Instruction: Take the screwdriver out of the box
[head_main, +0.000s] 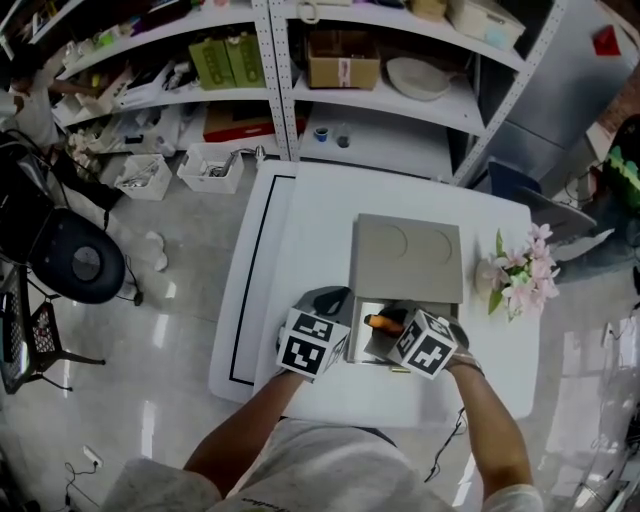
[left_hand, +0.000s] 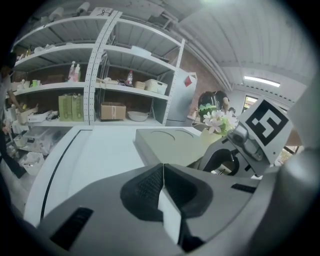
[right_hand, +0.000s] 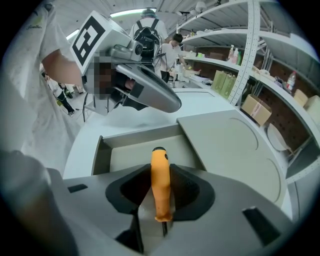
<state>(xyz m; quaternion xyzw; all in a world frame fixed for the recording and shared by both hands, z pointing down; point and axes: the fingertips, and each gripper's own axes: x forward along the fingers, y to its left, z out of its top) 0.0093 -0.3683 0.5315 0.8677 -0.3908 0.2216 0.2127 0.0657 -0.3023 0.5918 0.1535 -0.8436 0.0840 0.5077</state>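
1. The right tool (right_hand: 161, 175) is closed on the orange handle of the screwdriver (right_hand: 160, 182), pads against both its sides.
2. The screwdriver is inside the open grey box (right_hand: 140, 137) on the white table (head_main: 310, 210).
3. The left tool (left_hand: 163, 187) is closed and empty, just beside the box.

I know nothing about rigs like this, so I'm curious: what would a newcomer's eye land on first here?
The bright orange screwdriver stands out, gripped by its handle in the right hand-held gripper over the open grey box on the white table. Next come the black-and-white marker cubes on both hand-held grippers, and the pink flowers at the table's right edge.
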